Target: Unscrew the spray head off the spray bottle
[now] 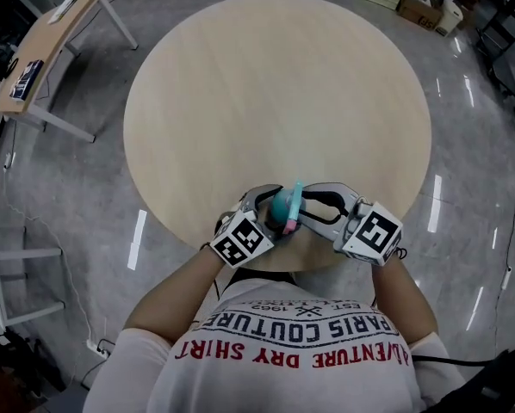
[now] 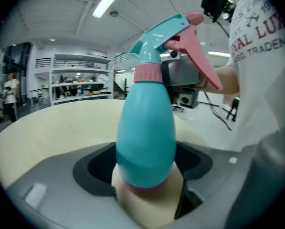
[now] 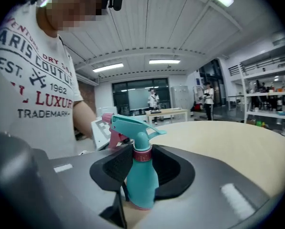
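Observation:
A teal spray bottle (image 1: 283,206) stands upright near the front edge of the round wooden table (image 1: 275,84). It has a teal spray head (image 2: 166,37), a pink trigger and a pink collar (image 3: 142,154). My left gripper (image 1: 275,212) comes in from the left and is shut wide on the bottle's lower body (image 2: 145,137). My right gripper (image 1: 302,209) comes in from the right. Its dark pads sit against both sides of the pink collar, just under the spray head (image 3: 130,125). The bottle's base rests on the tabletop.
The person stands at the table's near edge. A wooden desk (image 1: 46,41) is on the floor at the back left and boxes (image 1: 421,3) at the back right. Shelving (image 2: 71,78) and two people (image 3: 207,99) are far off in the room.

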Tool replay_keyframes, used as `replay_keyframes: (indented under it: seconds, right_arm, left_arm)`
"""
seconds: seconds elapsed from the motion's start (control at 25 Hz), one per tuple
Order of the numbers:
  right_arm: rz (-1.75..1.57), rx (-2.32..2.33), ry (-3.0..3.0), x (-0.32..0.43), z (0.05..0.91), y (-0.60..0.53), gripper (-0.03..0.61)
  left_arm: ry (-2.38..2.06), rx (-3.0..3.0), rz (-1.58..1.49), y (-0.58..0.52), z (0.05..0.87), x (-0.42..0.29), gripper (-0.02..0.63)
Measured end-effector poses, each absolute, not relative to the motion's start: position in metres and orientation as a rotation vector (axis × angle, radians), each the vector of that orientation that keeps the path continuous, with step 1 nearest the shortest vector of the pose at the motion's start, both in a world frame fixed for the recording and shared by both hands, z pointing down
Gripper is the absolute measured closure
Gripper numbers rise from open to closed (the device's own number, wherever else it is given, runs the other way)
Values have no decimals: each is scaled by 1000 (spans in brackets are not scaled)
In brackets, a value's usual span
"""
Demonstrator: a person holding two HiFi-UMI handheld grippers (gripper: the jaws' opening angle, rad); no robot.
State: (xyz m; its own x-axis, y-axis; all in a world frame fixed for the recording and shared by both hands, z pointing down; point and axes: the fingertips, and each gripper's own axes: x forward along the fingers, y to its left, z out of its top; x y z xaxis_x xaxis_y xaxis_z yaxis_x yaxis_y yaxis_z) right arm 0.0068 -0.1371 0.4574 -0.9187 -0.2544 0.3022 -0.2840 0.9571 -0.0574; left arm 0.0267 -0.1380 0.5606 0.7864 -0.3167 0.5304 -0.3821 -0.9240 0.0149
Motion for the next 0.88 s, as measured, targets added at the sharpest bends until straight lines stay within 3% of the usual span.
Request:
replay_keyframes:
  seconds: [0.16, 0.28, 0.32, 0.44, 0.56, 0.76, 0.88]
  right_arm:
    - [76, 53, -2808, -1, 459, -115, 448]
    - [69, 77, -2814, -4, 461, -115, 443]
    - [65, 116, -2808, -3, 463, -116, 440]
    - [20, 261, -2778, 11, 469, -120, 301]
    - [159, 475, -2842, 27, 459, -126, 245]
    - [245, 748, -2826, 18, 453, -144, 243]
    - [282, 874, -2804, 11, 457, -158, 272]
  left_arm:
    - [-43, 2965, 944, -111, 562, 22, 241]
    - [70, 2949, 1004, -109, 563, 18, 241]
    - [43, 2943, 995, -111, 564, 18, 241]
    - [-210, 2897, 901, -130, 563, 15, 241]
    - [-621, 2784, 813, -158, 562, 5, 241]
    - [-998, 2639, 778, -172, 559, 7, 241]
    - [-1119, 2561, 761, -171, 561, 11, 241]
